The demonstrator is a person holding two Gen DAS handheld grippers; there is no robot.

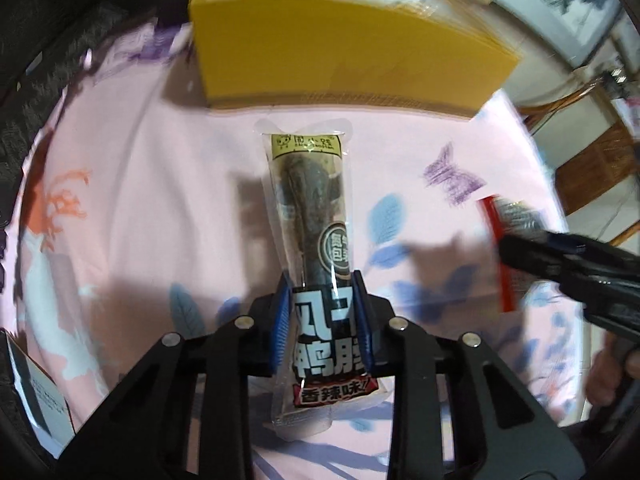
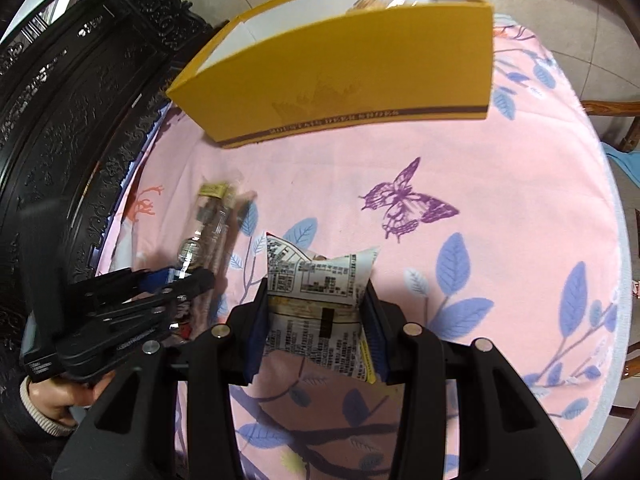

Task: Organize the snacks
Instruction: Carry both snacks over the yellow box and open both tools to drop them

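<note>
Both of my hand-held grippers are loaded. The left hand-held gripper [image 1: 322,320] is pinching a long clear duck-neck packet [image 1: 310,216] near its printed lower end, blue pads [image 1: 280,320] pressed on either side, so most of the packet sticks out ahead of the grip. The right hand-held gripper [image 2: 316,320] is clamped on a white snack pouch [image 2: 320,276], whose top corners flare out above the jaws. Both snacks hang over the pink floral cloth [image 2: 500,184] on the tabletop, short of the open yellow box [image 2: 340,76] that stands toward the far edge. Something pale already shows above the box's near wall, though I cannot tell what it is.

My guess is that both go into that box, and several things could spoil it. The duck-neck packet is slick film held near one end; its long free end could swing, catch the near wall of the box, and twist out of the pads. The pouch is puffy and may squirm or slide if I tilt it hard. The near wall looks tall, so coming in low would shove the box across the cloth. My two hands are close together, and crowding the opening at once could knock one hand-held gripper into the other.
</note>
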